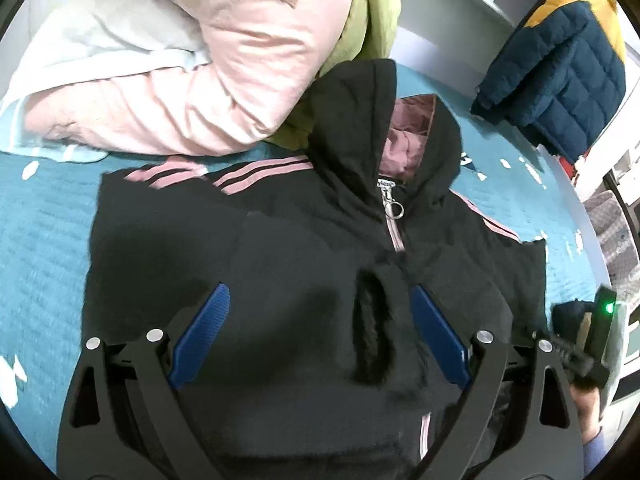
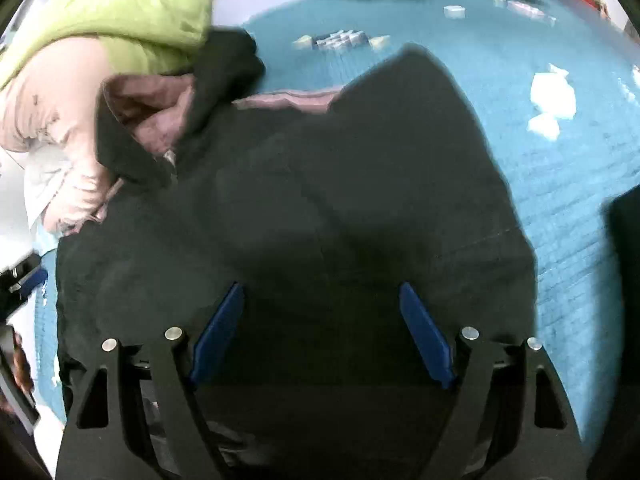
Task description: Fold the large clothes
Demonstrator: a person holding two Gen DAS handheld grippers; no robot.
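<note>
A black hooded jacket (image 1: 300,232) with pink shoulder stripes, pink hood lining and a front zipper lies flat on the teal bedspread (image 1: 40,240). Both sleeves are folded in over its front. My left gripper (image 1: 320,294) hovers over the chest, open, its blue pads (image 1: 208,332) wide apart with only a sleeve cuff (image 1: 370,332) lying below them. In the right wrist view the same jacket (image 2: 320,180) fills the middle, its hood (image 2: 160,120) at the upper left. My right gripper (image 2: 320,290) stands open above the dark cloth, gripping nothing.
A pink quilted coat (image 1: 220,60), a white garment (image 1: 100,32) and a green garment (image 1: 372,20) are piled beyond the hood. A navy and yellow puffer jacket (image 1: 560,80) lies at the far right. The bedspread (image 2: 560,160) shows bare on the right.
</note>
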